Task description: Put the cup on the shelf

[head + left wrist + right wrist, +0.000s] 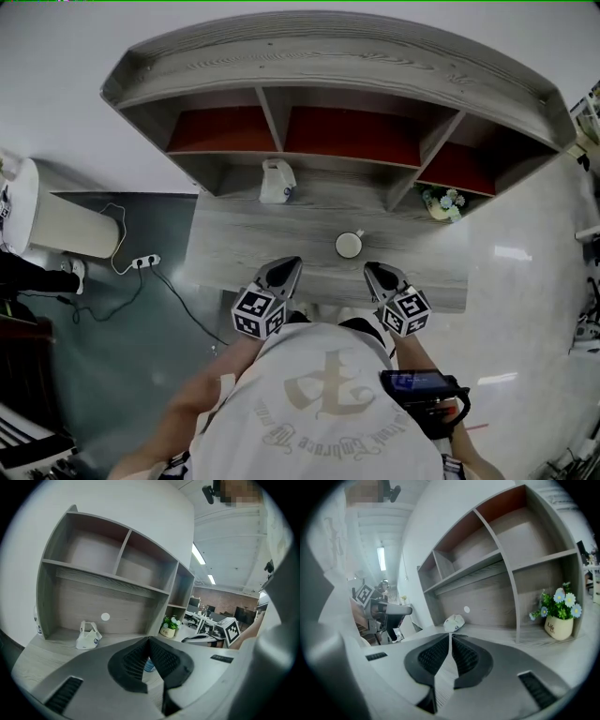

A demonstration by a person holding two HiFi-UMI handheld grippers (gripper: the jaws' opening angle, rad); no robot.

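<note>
White cup [349, 245] on desk [225, 248] under shelf [309, 56], left gripper [284, 274] and right gripper [382, 276] just short of it, both jaws closed, empty.

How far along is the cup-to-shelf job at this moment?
Nothing done yet: the cup stands on the desk, ungrasped. Both the left gripper and right gripper are shut, empty, short of it. Remaining: grasp, lift, place in the shelf.

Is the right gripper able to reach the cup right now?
Probably yes: the cup stands on bare desk just ahead of the right gripper, nothing between them. Its jaws are shut, so they must open first.
</note>
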